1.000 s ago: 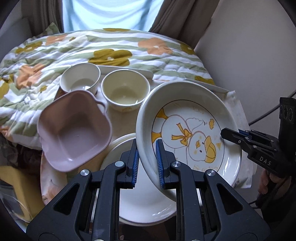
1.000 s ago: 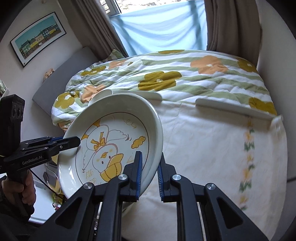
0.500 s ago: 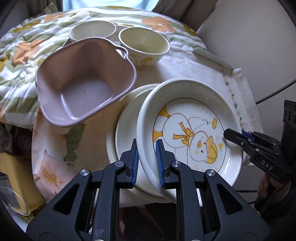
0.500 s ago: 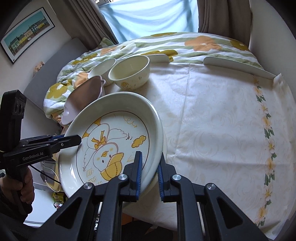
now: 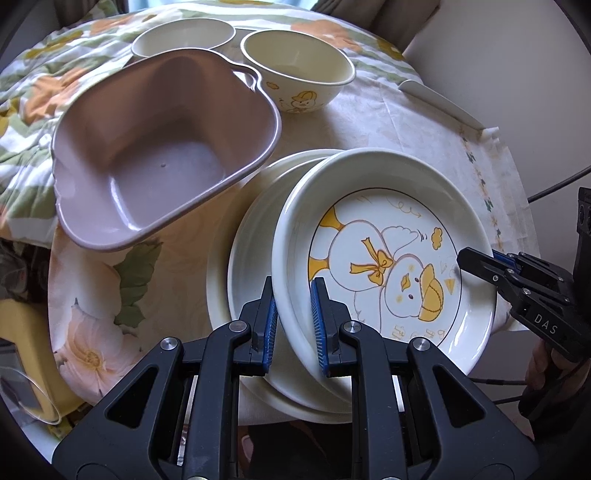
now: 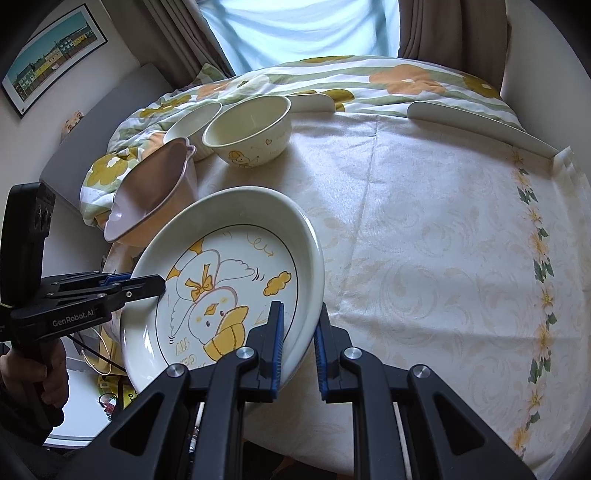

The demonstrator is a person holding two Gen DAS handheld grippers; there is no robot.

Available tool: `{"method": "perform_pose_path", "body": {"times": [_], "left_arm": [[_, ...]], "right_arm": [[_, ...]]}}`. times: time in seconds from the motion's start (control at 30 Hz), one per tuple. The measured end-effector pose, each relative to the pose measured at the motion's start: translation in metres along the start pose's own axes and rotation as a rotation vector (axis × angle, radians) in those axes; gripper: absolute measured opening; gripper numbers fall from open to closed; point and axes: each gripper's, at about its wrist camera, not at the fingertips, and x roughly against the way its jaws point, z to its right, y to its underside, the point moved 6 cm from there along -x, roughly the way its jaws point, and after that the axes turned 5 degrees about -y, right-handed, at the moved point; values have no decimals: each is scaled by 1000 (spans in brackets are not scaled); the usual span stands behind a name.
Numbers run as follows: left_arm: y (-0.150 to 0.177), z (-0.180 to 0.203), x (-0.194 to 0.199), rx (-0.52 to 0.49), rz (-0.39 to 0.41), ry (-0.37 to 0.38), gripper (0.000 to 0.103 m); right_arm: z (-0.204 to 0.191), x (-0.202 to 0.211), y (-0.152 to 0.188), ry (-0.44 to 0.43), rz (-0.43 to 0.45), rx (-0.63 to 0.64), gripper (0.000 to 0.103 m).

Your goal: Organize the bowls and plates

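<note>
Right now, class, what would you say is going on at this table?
A person holds a gripper in each hand. Both the left gripper and the right gripper have their jaws on opposite rims of the duck plate, holding it tilted just above a stack of plain plates. A pink square bowl and two cream bowls sit beyond on the tablecloth.

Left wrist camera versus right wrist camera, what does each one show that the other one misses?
Only the left wrist view shows the plain plates stacked beneath the duck plate, and the pink bowl's interior. Only the right wrist view shows the framed picture, the window and the bare tablecloth. Both show the left gripper and right gripper pinching opposite rims of the duck plate, plus the cream bowls.
</note>
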Motion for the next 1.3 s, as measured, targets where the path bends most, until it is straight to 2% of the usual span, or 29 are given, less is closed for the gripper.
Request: {"method": "perform_pose_path", "body": {"times": [0.17,0.37,0.43,0.63,0.93,1.07,1.3], "left_arm": [[2,5,-8,5,-9,-19,15],[2,12,-10,-38,7,-70,16],[1,15,-10,-66,15,-105,17],[2,28,-6,-187,37,-278,17],[5,36,-5,-246,45,-386,17],[6,35,-4,-239,46,-403,17],[10,40,-1,-262,47,-477,17]], "right_arm": [[-1,-2,-1,-4,-14,19,14],[-5,-4,-2,12,-31,58,14],[-7,-5,-2,21,-36,74,14],[-11,-10,-1,51,-53,121,14],[-15,-12,-1,115,-65,180,14],[-16,-13,-2,134,-73,187,14],[-19,-19,-1,189,-109,189,14]]}}
